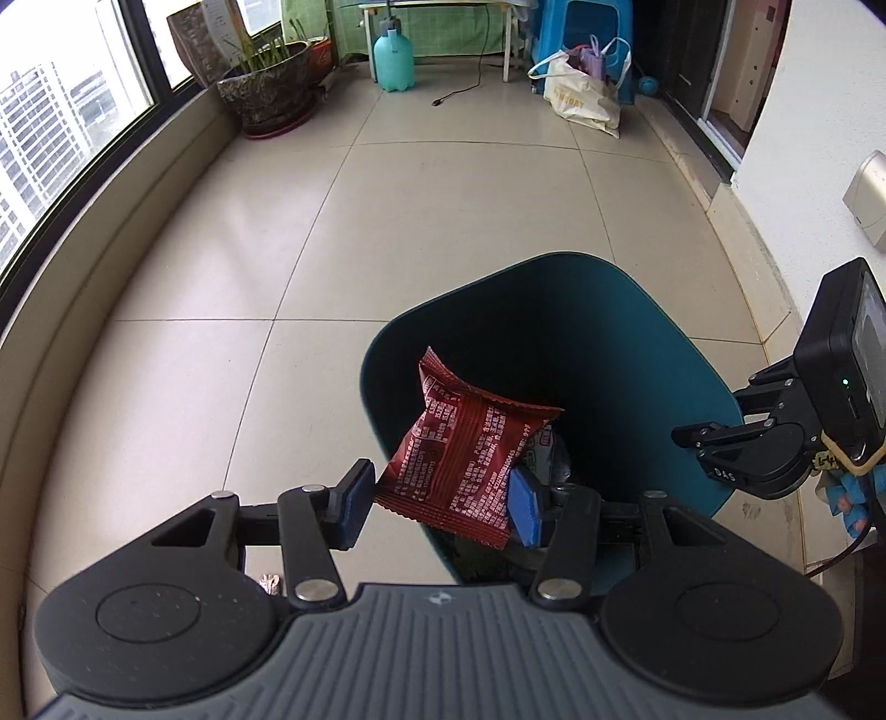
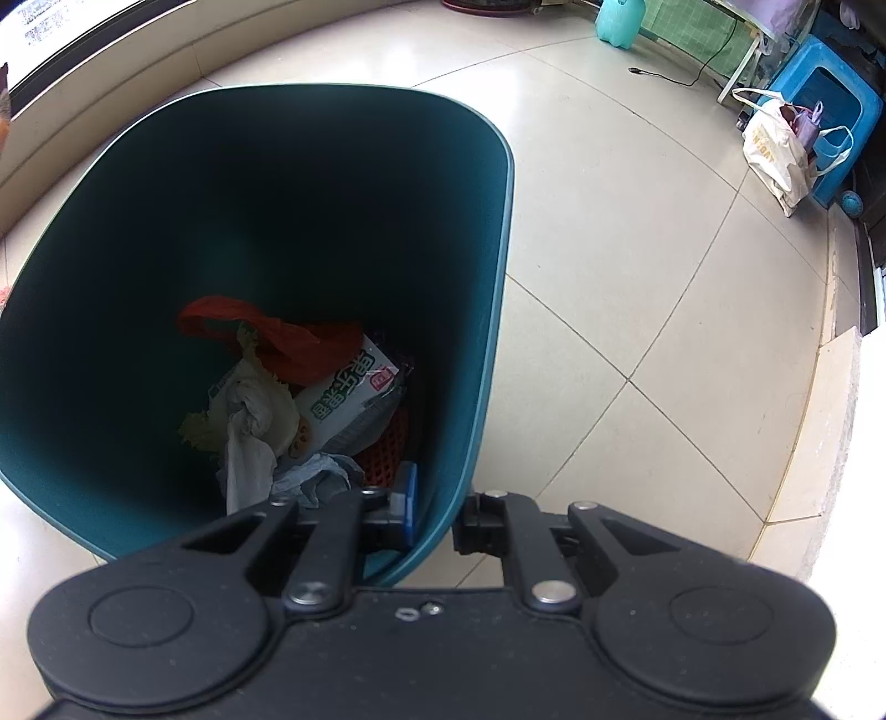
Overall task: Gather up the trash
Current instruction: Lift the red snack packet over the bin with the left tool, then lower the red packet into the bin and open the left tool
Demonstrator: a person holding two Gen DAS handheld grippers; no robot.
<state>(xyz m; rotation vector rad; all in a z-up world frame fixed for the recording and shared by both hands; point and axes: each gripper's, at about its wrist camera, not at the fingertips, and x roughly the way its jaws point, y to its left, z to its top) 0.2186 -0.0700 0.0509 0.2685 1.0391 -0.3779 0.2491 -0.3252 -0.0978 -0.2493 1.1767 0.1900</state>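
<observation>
A pale tiled floor (image 1: 310, 221) filled the balcony, a curved window wall (image 1: 66, 166) running along one side. On it stood the dark teal trash bin (image 2: 487, 310), its mouth open toward you. Your right hand-held gripper (image 2: 437, 509) was clamped on the bin's near rim, one blue pad inside the wall and the other finger outside it, with the plastic pinched between them. Inside the bin lay a heap of rubbish: a red plastic bag (image 2: 277, 338), a white and green snack packet (image 2: 349, 399), crumpled tissue (image 2: 249, 437) and a piece of red mesh (image 2: 387, 448) low against the wall.

Your left hand-held gripper (image 1: 437, 498) held a red snack wrapper (image 1: 465, 448) over the bin's mouth. Its two blue pads (image 1: 354, 498) stood partly apart, closed on the puffed packet from either side, and the wrapper hung tilted with one corner up.

At the far end of the floor were a potted plant (image 1: 266, 83), a teal spray bottle (image 1: 394, 58), a blue stool (image 1: 587, 33) and a cream tote bag (image 1: 581, 94) leaning by the stool. A black cable (image 1: 470, 72) trailed across the tiles near the bottle.
</observation>
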